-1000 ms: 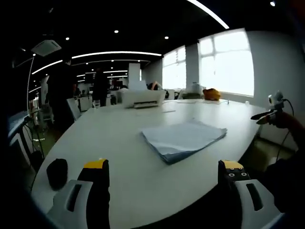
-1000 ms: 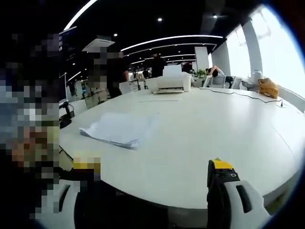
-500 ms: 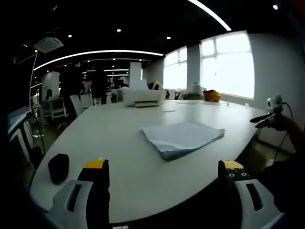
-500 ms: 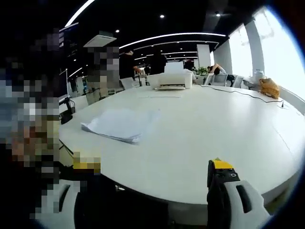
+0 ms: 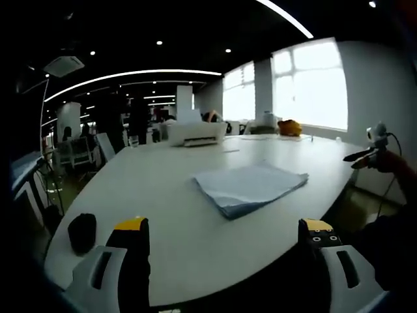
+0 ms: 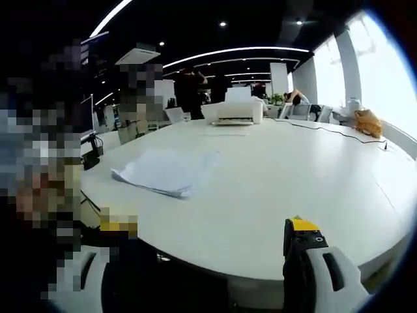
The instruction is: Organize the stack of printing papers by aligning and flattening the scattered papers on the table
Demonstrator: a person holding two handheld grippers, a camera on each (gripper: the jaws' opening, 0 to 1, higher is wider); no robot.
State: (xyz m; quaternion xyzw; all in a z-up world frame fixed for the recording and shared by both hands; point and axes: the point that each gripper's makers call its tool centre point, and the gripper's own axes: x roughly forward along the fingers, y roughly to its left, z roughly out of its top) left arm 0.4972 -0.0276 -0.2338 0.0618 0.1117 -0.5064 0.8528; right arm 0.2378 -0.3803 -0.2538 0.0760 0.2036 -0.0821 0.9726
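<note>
At twelve o'clock from the left tool (image 5: pixel 225 244), mid-desk, lies the paper stack (image 5: pixel 251 188), sheets fanned unevenly. Thin and floppy, they would likely slide easily; nudging the edges should suit better than pinching. Both tools, left and right (image 6: pixel 207 241), hover spread and empty above the white desk (image 5: pixel 156 195); a printer (image 5: pixel 193 134) sits beyond.

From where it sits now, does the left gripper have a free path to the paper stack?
Probably yes: bare table lies between the open left gripper and the paper stack, with nothing standing in between.
</note>
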